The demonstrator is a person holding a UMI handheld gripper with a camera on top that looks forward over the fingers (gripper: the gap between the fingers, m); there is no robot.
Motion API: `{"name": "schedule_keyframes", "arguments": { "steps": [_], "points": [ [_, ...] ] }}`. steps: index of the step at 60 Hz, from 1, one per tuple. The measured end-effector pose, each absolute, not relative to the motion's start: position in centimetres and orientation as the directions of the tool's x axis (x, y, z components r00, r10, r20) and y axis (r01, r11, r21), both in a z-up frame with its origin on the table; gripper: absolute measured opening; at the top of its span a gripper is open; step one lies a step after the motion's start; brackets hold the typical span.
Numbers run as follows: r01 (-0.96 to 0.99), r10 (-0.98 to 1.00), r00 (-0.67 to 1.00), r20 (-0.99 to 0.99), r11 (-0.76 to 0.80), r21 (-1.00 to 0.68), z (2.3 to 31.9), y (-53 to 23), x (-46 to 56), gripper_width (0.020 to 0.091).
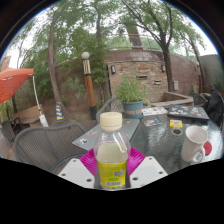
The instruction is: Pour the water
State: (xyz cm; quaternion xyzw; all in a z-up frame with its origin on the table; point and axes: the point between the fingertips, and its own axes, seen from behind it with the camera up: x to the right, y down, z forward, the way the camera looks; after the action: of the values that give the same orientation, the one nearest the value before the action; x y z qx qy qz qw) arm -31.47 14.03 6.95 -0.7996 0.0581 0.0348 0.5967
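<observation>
A clear plastic bottle (111, 152) with a cream cap and a yellow label stands upright between my fingers, lifted above the glass table (150, 140). My gripper (112, 166) is shut on the bottle, its magenta pads (88, 160) pressing on both sides of the label. A white mug (195, 143) with a red inside stands on the table, ahead and to the right of the fingers. The bottle holds a pale, cloudy liquid.
A potted green plant (131, 94) stands at the far side of the table. Small items, among them a flat box (154, 116) and a yellow-and-black object (176, 125), lie near the mug. A metal mesh chair (45, 143) stands to the left. A red umbrella (12, 80) is far left.
</observation>
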Motion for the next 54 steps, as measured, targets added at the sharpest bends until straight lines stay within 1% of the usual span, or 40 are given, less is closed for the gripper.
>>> {"name": "schedule_keyframes", "arguments": {
  "steps": [3, 7, 9, 13, 14, 19, 23, 25, 27, 31, 32, 36, 39, 44, 48, 52, 53, 54],
  "points": [
    [-0.221, -0.05, 0.975, -0.215, -0.255, -0.941, 9.8, 14.5, -30.8, 0.035],
    [-0.408, -0.049, 0.912, -0.407, -0.203, -0.89, 14.9, 15.9, -29.3, 0.0351],
    [-0.533, -0.037, 0.844, -0.535, -0.176, -0.828, 16.8, 15.5, -28.3, 0.0351],
    [-0.756, -0.031, 0.649, -0.76, -0.132, -0.641, 20.7, 16.1, -25.6, 0.035],
    [-0.799, -0.024, 0.595, -0.803, -0.132, -0.587, 20.9, 15.8, -25.0, 0.035],
    [-0.957, -0.026, 0.267, -0.963, -0.122, -0.263, 20.2, 15.5, -20.9, 0.035],
    [-0.992, -0.025, -0.032, -0.999, -0.12, 0.035, 19.0, 13.9, -20.0, 0.0349],
    [-0.975, -0.021, -0.186, -0.982, -0.119, 0.187, 18.3, 13.3, -19.1, 0.0347],
    [-0.931, -0.04, -0.35, -0.936, -0.099, 0.352, 18.4, 14.3, -18.3, 0.0346],
    [-0.842, -0.017, -0.534, -0.846, -0.081, 0.533, 16.7, 12.6, -17.7, 0.0347],
    [-0.803, -0.026, -0.592, -0.806, -0.063, 0.592, 17.2, 12.5, -17.2, 0.0347],
    [-0.773, -0.004, -0.633, -0.774, -0.049, 0.633, 16.3, 13.2, -16.7, 0.0348],
    [-0.754, 0.01, -0.657, -0.754, -0.04, 0.656, 16.2, 13.2, -16.4, 0.0348],
    [-0.736, 0.033, -0.677, -0.735, -0.042, 0.676, 16.8, 12.4, -16.1, 0.035],
    [-0.719, 0.031, -0.695, -0.718, -0.039, 0.694, 16.7, 13.1, -15.9, 0.0349],
    [-0.712, 0.037, -0.703, -0.711, -0.05, 0.701, 17.6, 11.5, -15.6, 0.035],
    [-0.712, 0.036, -0.702, -0.712, -0.047, 0.7, 17.1, 12.9, -15.6, 0.035],
    [-0.72, 0.032, -0.694, -0.72, -0.052, 0.692, 17.3, 12.6, -15.7, 0.0351]
  ]
}}
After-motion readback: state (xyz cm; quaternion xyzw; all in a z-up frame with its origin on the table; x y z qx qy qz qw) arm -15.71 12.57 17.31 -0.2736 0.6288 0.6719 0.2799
